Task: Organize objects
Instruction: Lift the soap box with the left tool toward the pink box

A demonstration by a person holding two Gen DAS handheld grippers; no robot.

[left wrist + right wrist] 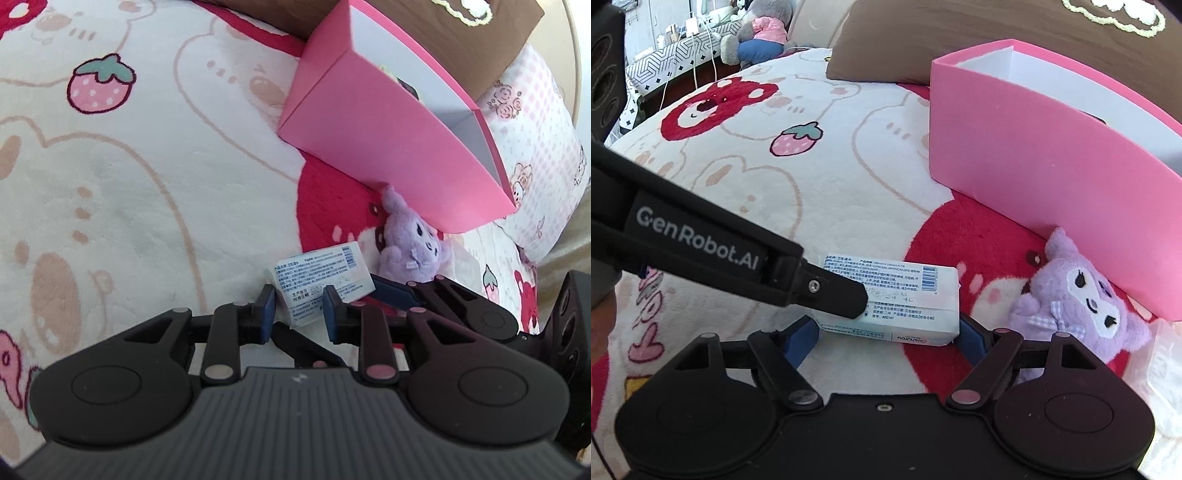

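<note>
A white wipes packet with blue print lies on the patterned blanket. My right gripper has its blue pads on both short ends of the packet. My left gripper is at the same packet, one corner of it between its pads; its finger lies over the packet in the right wrist view. A purple plush toy sits to the right against an open pink box. The toy and the box also show in the left wrist view.
A brown pillow lies behind the box, a pink checked pillow beside it. A clear plastic bag lies right of the toy. The blanket stretches left. A side table with cables stands beyond the bed.
</note>
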